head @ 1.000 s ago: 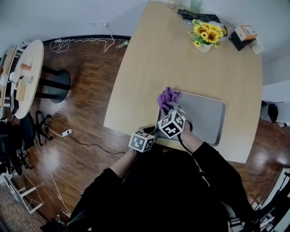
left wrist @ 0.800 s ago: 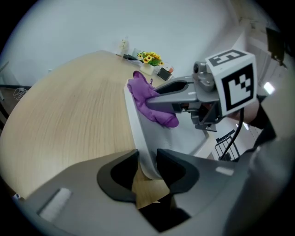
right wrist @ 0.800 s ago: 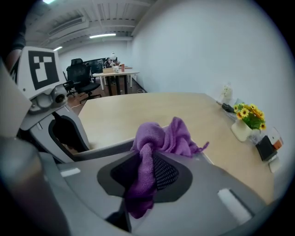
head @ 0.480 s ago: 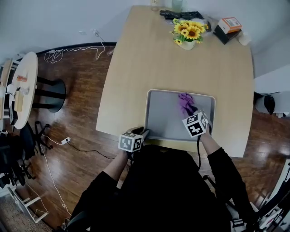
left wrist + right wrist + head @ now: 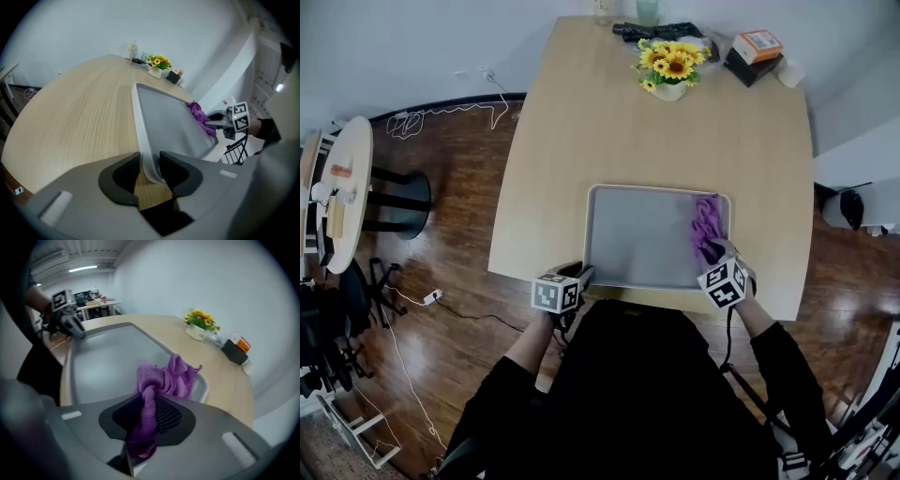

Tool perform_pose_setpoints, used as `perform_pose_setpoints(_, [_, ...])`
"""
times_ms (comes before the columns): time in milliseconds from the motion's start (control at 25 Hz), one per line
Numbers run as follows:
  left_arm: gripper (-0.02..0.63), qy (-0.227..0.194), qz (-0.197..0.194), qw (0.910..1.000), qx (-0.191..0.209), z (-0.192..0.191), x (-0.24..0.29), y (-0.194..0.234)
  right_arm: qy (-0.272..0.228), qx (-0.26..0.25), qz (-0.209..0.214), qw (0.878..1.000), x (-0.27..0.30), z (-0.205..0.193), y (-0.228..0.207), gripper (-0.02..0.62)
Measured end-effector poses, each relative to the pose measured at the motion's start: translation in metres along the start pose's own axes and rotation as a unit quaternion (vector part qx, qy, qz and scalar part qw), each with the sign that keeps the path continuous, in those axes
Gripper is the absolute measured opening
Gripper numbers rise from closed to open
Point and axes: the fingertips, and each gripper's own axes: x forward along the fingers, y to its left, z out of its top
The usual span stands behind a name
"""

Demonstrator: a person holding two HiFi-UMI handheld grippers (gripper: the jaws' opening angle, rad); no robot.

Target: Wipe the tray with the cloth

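Head view gives the whole scene. Nearest of all, two dark sleeves are seen, with a gripper at the end of each. The left hand-held gripper is closed on the near left corner of the tray. In the left gripper view the thin pale rim is pinched between the two jaws. The right hand-held gripper is clamped on the cloth. In the right gripper view a purple twist of it is squeezed between the jaws and hangs down under them. The rest of it is bunched up just past the tips.

The grey tray is laid flat on the bench, close to the near edge. It is a rectangle with round corners and a low raised rim. Its long side runs left to right across the head view, in line with that near edge. Its short sides point away from the person.

The cloth is inside the tray, at the right end, just beside the right rim. It is stretched from near to far, so its long way crosses the tray's long way.

Farther off, only pale wood is seen on the bench. At the far end, yellow flowers are stood in a white pot. An orange-topped box is set to their right. Off to the left, a brown wooden floor with white cables is seen, and a small round table.
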Motion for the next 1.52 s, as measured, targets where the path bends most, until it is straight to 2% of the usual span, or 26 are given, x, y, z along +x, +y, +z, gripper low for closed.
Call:
perform_pose_setpoints(80, [0.115, -0.003, 0.003, 1.0000, -0.003, 0.000, -0.001, 0.000, -0.006, -0.039, 0.059, 0.997, -0.016, -0.014, 0.047, 0.080])
perform_pose_setpoints(160, [0.115, -0.006, 0.006, 0.9999, -0.009, 0.001, 0.000, 0.000, -0.019, -0.060, 0.092, 0.994, -0.028, -0.023, 0.076, 0.078])
perform_pose_setpoints(320, [0.115, -0.013, 0.016, 0.9996, -0.019, 0.000, 0.001, -0.001, -0.026, -0.071, 0.112, 0.991, -0.023, -0.022, 0.069, 0.078])
perform_pose_setpoints(480, [0.114, -0.020, 0.025, 0.9991, -0.028, 0.000, 0.000, -0.002, -0.040, -0.073, 0.068, 0.994, 0.007, 0.010, 0.007, 0.080])
perform_pose_setpoints(600, [0.115, -0.026, 0.033, 0.9985, -0.035, 0.001, 0.002, -0.002, -0.039, -0.053, 0.033, 0.997, 0.037, 0.046, -0.049, 0.081])
perform_pose_setpoints(720, [0.115, -0.030, 0.036, 0.9982, -0.037, 0.001, 0.003, -0.003, -0.032, -0.051, 0.019, 0.998, 0.050, 0.074, -0.065, 0.081])
perform_pose_setpoints(840, [0.115, -0.037, 0.038, 0.9979, -0.038, 0.002, 0.002, -0.002, -0.051, -0.068, 0.035, 0.996, 0.047, 0.086, -0.030, 0.081])
perform_pose_setpoints(920, [0.115, -0.042, 0.037, 0.9976, -0.041, 0.002, 0.002, -0.002, -0.065, -0.084, 0.078, 0.991, 0.039, 0.087, 0.019, 0.081])
perform_pose_setpoints(1000, [0.114, -0.045, 0.034, 0.9974, -0.045, 0.001, 0.001, -0.001, -0.072, -0.117, 0.140, 0.981, 0.026, 0.082, 0.078, 0.081])
perform_pose_setpoints(1080, [0.115, -0.047, 0.030, 0.9973, -0.047, 0.000, 0.000, -0.001, -0.074, -0.153, 0.200, 0.965, 0.010, 0.073, 0.132, 0.081])
perform_pose_setpoints(1160, [0.115, -0.048, 0.026, 0.9974, -0.047, 0.000, 0.000, 0.000, -0.080, -0.179, 0.228, 0.954, 0.000, 0.067, 0.164, 0.081])
perform_pose_setpoints(1240, [0.115, -0.048, 0.024, 0.9974, -0.047, 0.001, 0.000, -0.001, -0.084, -0.194, 0.230, 0.950, 0.000, 0.065, 0.168, 0.080])
perform_pose_setpoints(1360, [0.115, -0.048, 0.022, 0.9974, -0.048, 0.001, 0.001, -0.002, -0.084, -0.186, 0.228, 0.952, 0.015, 0.079, 0.143, 0.081])
perform_pose_setpoints(1520, [0.115, -0.050, 0.022, 0.9972, -0.051, 0.002, 0.001, -0.004, -0.085, -0.181, 0.147, 0.969, 0.056, 0.128, 0.071, 0.081])
